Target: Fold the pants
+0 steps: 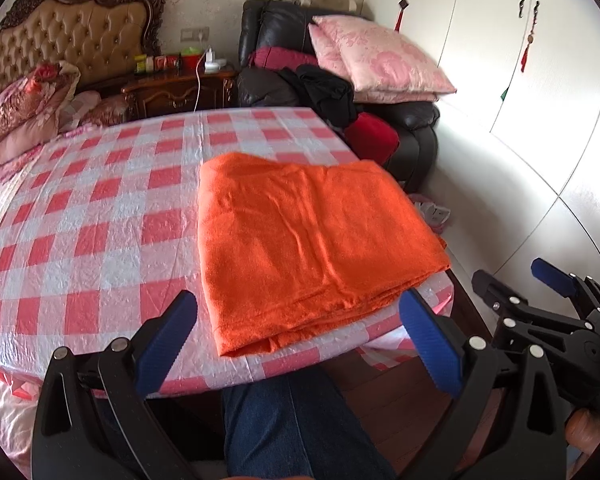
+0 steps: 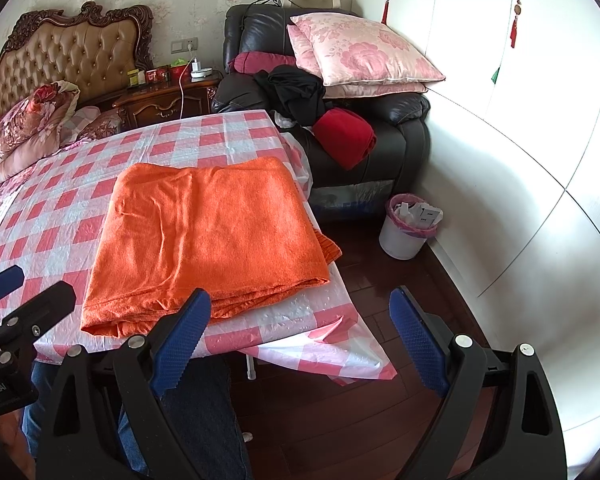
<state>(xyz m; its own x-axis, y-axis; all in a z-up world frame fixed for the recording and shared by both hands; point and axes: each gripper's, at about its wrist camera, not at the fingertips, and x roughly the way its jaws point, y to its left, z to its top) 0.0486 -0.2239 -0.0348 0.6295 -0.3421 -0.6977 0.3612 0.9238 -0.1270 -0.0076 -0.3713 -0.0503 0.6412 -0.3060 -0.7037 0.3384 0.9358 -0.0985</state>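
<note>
Several layers of orange pants (image 2: pixel 208 236) lie stacked flat near the table's right front corner, already folded into a rough rectangle; the near edge shows stacked hems, and one lower layer pokes out at the right side. Fabric looks soft, fleecy, w/ shallow wrinkles across the top, so prob. light and floppy, no stiffness to hold a shape. Likely grips ok against the pads but could slide on the glossy cloth beneath. Judged: best hold is at the near edge corners, pinching all layers together so inner ones don't lag; a mid-edge grab would let the ends sag.

Under the pants, a red-and-white checked plastic tablecloth (image 1: pixel 100 216) covers the table, crinkled and shiny, and hangs off the right corner.

Left gripper (image 1: pixel 300 332) sits just short of the near edge, jaws spread wide, blue pads either side of the hem, nothing held. Right gripper (image 2: pixel 300 336) likewise gapes wide and empty, its left pad over the near right part of the pants, the other past the table edge over the floor. Whether either pad touches fabric: can't tell.

Beyond: black armchair (image 2: pixel 396 148) piled w/ pink pillows (image 2: pixel 360 52) and clothes, a small bin (image 2: pixel 404 236) by the wall, and the person's jeans-clad leg (image 1: pixel 296 424) below the table edge.
</note>
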